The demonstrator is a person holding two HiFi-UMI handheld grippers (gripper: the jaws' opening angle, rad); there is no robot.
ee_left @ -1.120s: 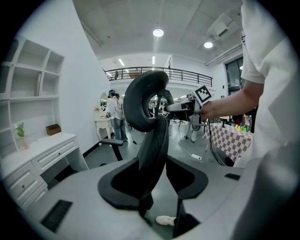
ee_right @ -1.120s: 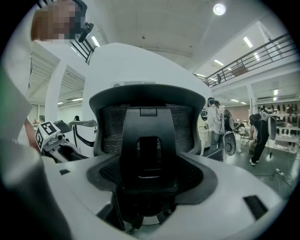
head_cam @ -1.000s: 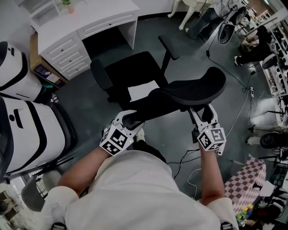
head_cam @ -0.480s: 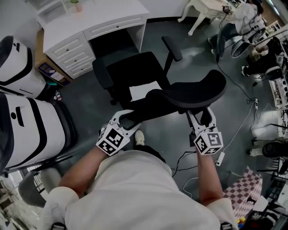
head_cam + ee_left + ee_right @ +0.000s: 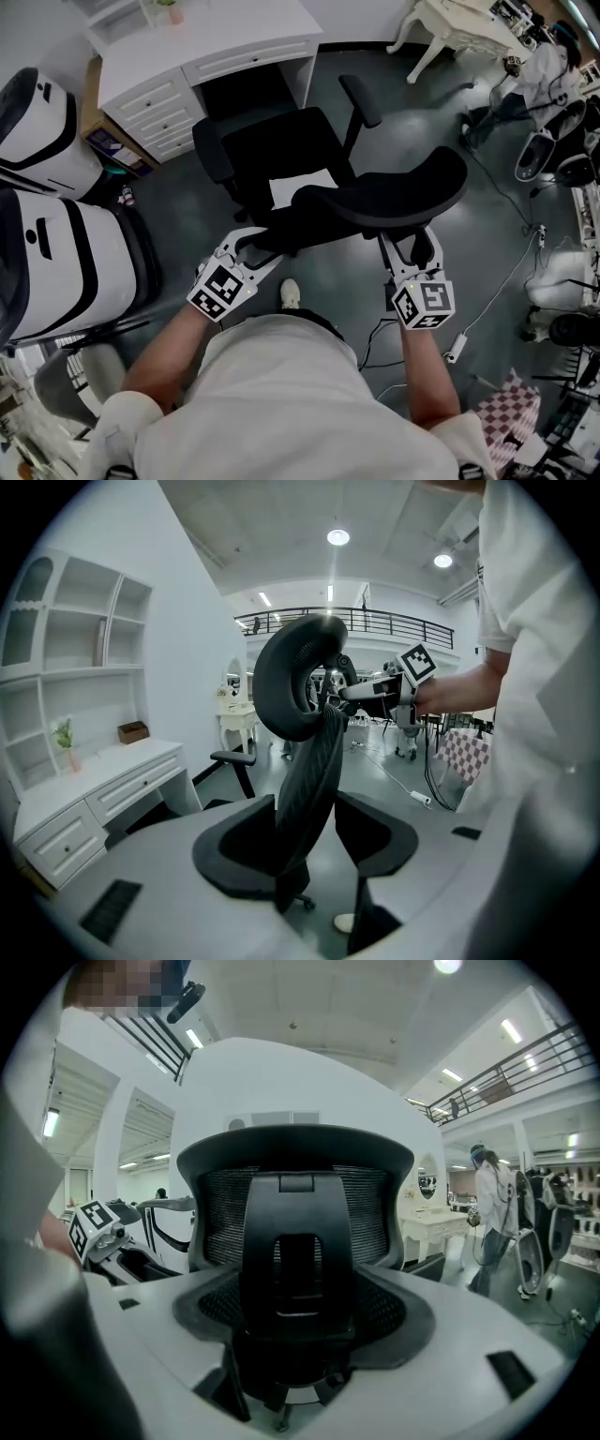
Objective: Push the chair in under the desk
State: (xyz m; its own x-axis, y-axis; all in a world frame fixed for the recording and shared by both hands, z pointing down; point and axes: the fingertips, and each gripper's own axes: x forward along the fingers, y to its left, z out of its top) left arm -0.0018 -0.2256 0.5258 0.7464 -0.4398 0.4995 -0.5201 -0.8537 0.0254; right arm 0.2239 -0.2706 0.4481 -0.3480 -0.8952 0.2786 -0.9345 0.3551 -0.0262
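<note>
The chair (image 5: 281,155) stands clear of the desk (image 5: 216,33), its seat not yet under the top. From the seat, the dark kneehole (image 5: 248,89) lies at about 11 o'clock.

I stand behind the backrest (image 5: 394,192), whose long axis runs roughly from 8 to 2 o'clock across my front. My left gripper (image 5: 253,255) is at its 8 o'clock end. The jaws are parted and straddle the mesh edge (image 5: 305,789): it lies against one pad, with a gap at the other. My right gripper (image 5: 411,248) is behind the 2 o'clock half. Its jaws are also spread, with the chair's rear spine (image 5: 298,1251) standing upright between them. Neither pair is clenched.

The hands look about equally near the backrest, one on each side of its middle. The kneehole sits left of straight ahead, so I judge the push should go toward 11 o'clock. The right side would need to drive a little harder, so the seat swings to line up with the opening and the near armrest (image 5: 211,155) clears the drawers (image 5: 155,112).
</note>
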